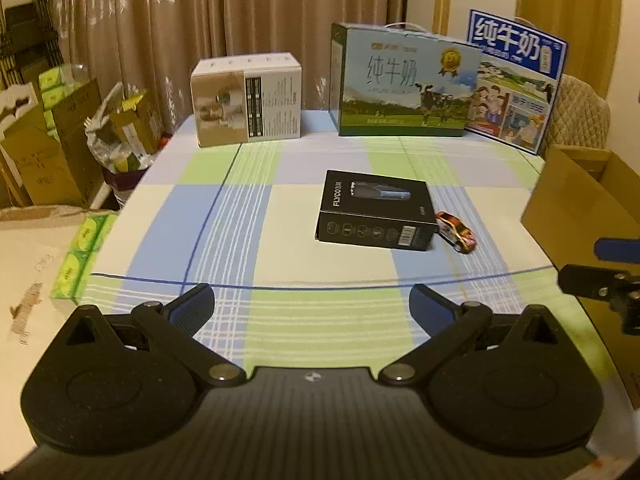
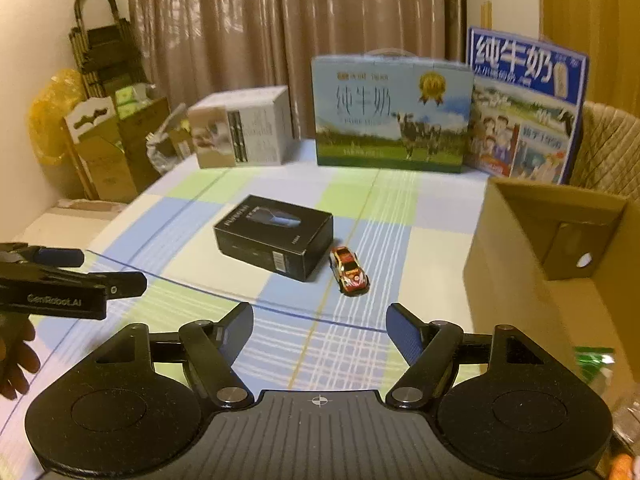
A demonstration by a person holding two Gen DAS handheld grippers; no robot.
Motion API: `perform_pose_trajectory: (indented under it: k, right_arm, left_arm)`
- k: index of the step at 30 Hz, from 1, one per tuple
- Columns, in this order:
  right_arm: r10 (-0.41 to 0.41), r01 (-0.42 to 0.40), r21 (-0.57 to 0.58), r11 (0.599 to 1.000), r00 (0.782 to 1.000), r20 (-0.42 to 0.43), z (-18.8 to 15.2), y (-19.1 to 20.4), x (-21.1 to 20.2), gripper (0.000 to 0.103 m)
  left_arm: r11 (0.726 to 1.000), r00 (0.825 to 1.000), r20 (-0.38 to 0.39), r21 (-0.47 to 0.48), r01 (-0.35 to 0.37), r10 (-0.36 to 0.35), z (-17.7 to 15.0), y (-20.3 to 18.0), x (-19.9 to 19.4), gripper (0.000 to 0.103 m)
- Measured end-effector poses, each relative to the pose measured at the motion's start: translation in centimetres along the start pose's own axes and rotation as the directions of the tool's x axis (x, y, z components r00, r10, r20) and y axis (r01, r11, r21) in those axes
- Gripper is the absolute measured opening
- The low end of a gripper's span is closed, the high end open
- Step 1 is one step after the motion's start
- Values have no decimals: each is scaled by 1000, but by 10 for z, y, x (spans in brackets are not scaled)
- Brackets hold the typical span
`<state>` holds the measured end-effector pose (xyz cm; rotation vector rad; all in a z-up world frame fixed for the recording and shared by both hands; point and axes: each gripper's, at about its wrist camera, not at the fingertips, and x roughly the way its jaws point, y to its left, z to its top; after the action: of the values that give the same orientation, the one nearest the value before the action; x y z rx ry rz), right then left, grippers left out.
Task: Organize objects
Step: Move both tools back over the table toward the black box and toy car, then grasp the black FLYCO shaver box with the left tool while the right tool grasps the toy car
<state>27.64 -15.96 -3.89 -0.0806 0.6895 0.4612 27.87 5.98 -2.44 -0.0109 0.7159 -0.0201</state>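
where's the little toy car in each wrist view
Left wrist view: the toy car sits right of centre on the checked tablecloth, at the right end of the black box.
Right wrist view: the toy car sits near centre, just right of the same black box.
Shared landmark: the green milk carton standing at the table's far edge.

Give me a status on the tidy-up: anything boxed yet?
Done: nothing visibly boxed; what shows of the open cardboard box interior looks bare. In hand: nothing, left tongs and right tongs both open over the tablecloth. Left: the black box and the toy car beside it still sit mid-table.
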Motion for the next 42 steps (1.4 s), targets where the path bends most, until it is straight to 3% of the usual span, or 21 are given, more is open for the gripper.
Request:
perform_pose_trajectory:
  k: [4,8,15,21,25,30,33,35,37,42]
  right_arm:
    - [-4,4,-38,999,1000,-8,9,-5,35,65]
    - [-17,15,-58,998,999,-31,14,-14,70,55]
    - [-29,23,-115,993,998,-50,17,-24,117,47]
    - [-33,24,-133,991,998,-61,17,-33,145,45]
    - [-36,23,-170,985,997,-72,10,-31,152,30]
    - [-39,29,-128,991,996,-76,18,-33,152,29]
    - [62,-78,-137,988,991,-118,17,-24,146,29]
    - [162,-187,-169,968,975,-151,14,-13,139,29]
    - [209,-241,-174,955,961,-180,12,-6,134,29]
    - [108,-124,-125,984,986,-129,22,-14,137,29]
  left_arm:
    - [999,999,-8,-19,39,-39,4,4,23,102]
    - [998,999,37,48,36,-37,14,2,38,102]
    - [996,996,-44,-49,73,-75,32,14,70,102]
    - [995,994,-79,-60,75,-80,35,19,83,102]
    - [994,993,-84,-78,74,-80,35,24,85,102]
    - [993,994,-85,-95,66,-75,35,29,85,102]
    - [994,994,-82,-91,61,-68,36,30,84,102]
    - [994,995,-81,-96,57,-65,36,32,84,102]
    - [993,995,-81,-102,57,-66,36,35,83,102]
    - [991,995,-79,-122,47,-57,37,41,83,102]
